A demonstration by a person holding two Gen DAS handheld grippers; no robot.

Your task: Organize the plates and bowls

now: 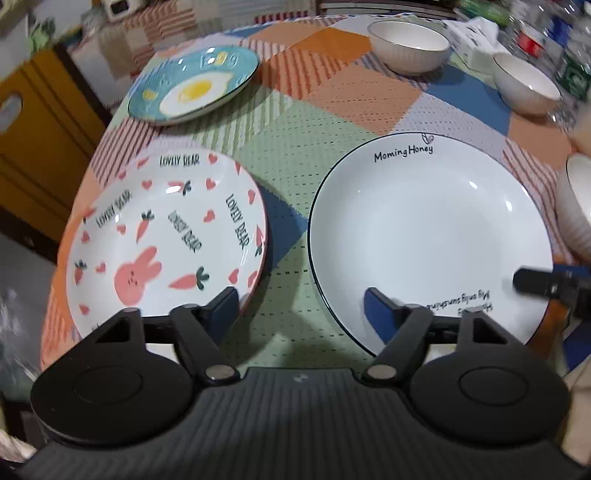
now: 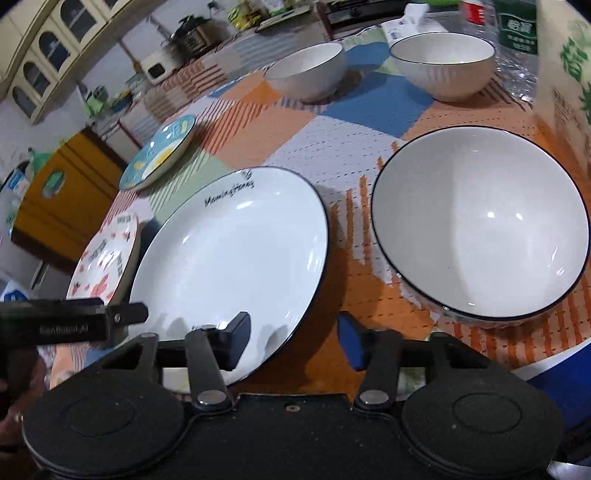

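Note:
A white "Morning Honey" plate [image 1: 428, 236] lies on the patchwork tablecloth, also in the right wrist view [image 2: 229, 258]. Left of it is a pink rabbit-and-carrot plate [image 1: 166, 236], seen edge-on in the right view [image 2: 107, 258]. A blue fried-egg plate [image 1: 194, 86] lies farther back [image 2: 159, 153]. A large white bowl [image 2: 480, 225] sits right of the white plate. Two smaller white bowls [image 2: 306, 70] [image 2: 443, 64] stand at the back. My left gripper [image 1: 301, 306] is open, empty, between the two near plates. My right gripper [image 2: 295, 339] is open, empty, straddling the white plate's right rim.
A tissue box [image 1: 476, 38] and plastic bottles [image 2: 517, 26] stand at the table's far right. A cardboard box [image 2: 569, 92] is at the right edge. A yellow cabinet [image 1: 40, 125] stands left of the table. The right gripper's tip [image 1: 546, 284] shows at the white plate's edge.

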